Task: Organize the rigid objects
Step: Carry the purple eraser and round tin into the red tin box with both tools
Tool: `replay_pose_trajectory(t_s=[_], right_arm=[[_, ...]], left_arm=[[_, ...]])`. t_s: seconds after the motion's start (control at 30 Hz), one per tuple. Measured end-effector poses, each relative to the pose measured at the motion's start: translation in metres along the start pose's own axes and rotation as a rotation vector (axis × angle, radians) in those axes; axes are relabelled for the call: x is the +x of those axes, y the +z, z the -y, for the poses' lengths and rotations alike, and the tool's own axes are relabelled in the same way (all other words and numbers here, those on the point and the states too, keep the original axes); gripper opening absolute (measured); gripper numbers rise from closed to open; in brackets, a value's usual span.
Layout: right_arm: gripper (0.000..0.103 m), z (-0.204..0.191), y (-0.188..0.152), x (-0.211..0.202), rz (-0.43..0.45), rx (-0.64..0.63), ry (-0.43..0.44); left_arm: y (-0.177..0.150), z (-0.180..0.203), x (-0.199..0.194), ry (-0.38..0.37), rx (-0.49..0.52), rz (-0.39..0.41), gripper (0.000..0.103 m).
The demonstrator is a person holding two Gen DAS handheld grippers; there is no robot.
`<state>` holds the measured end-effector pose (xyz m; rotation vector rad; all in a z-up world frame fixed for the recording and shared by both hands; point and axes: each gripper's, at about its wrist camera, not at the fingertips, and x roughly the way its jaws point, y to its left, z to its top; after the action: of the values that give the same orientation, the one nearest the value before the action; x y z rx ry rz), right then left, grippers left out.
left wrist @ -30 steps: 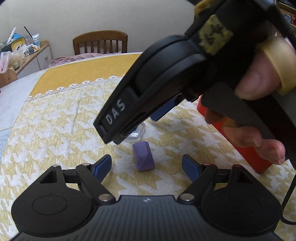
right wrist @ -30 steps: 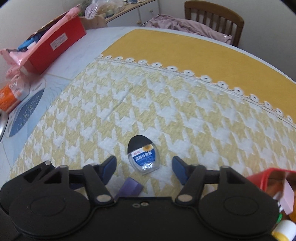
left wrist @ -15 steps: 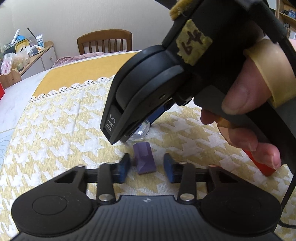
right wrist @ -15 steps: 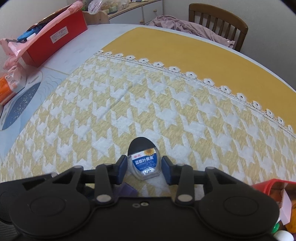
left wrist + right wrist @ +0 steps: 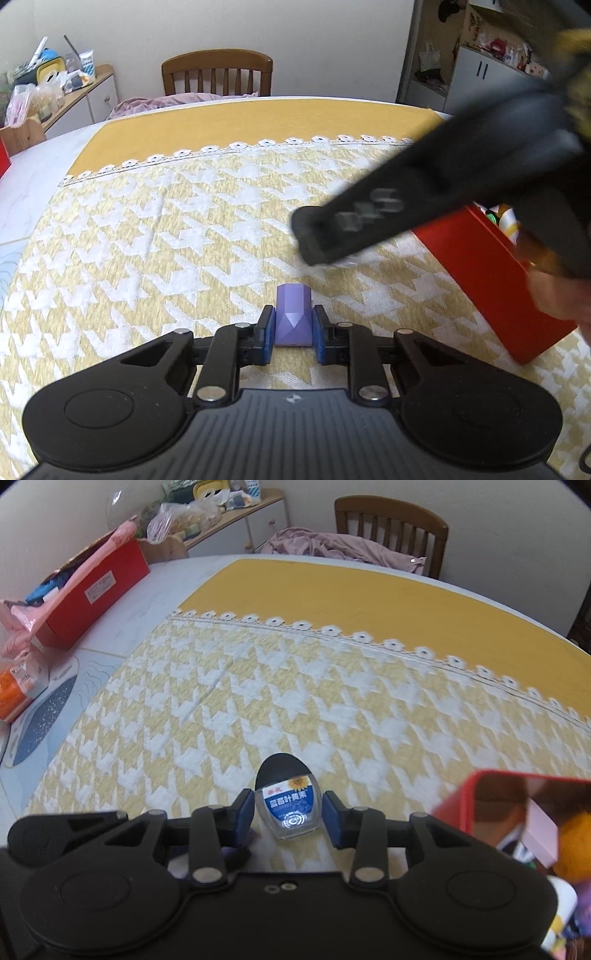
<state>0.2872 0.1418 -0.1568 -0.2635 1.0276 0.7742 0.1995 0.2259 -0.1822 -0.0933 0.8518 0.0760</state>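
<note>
My left gripper (image 5: pixel 293 330) is shut on a small purple faceted block (image 5: pixel 293 319), held just above the yellow houndstooth cloth (image 5: pixel 147 240). My right gripper (image 5: pixel 289 814) is shut on a small clear bottle with a black cap and blue label (image 5: pixel 287 801). In the left wrist view the right gripper's black body (image 5: pixel 424 210) crosses the upper right, blurred. A red box (image 5: pixel 476 805) with several items inside sits at the lower right of the right wrist view, and it also shows in the left wrist view (image 5: pixel 480 273).
A long red box (image 5: pixel 92 594) and an orange packet (image 5: pixel 18 690) lie at the table's left edge. A wooden chair (image 5: pixel 218 72) with pink cloth stands behind the table. A cluttered sideboard (image 5: pixel 66 92) is at the far left.
Both grippers closed, the left on the purple block and the right on the bottle. The right gripper then lifted away to the right with the bottle.
</note>
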Motion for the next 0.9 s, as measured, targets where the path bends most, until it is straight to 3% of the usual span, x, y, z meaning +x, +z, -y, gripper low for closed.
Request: replay_pose_trajectory(t_s=[0.43,0.9], right_arm=[[0.039,0.020,-0.030,-0.066,0.070,0.045,-0.009],[0.039,0.055,-0.065,-0.131,0.119,0.100,-0.013]], left_arm=[[0.022,0.003,-0.027,0.005,-0.087,0.020,0.020],[0.038,0.051,-0.061,-0.045,-0.064,0.050,0.021]])
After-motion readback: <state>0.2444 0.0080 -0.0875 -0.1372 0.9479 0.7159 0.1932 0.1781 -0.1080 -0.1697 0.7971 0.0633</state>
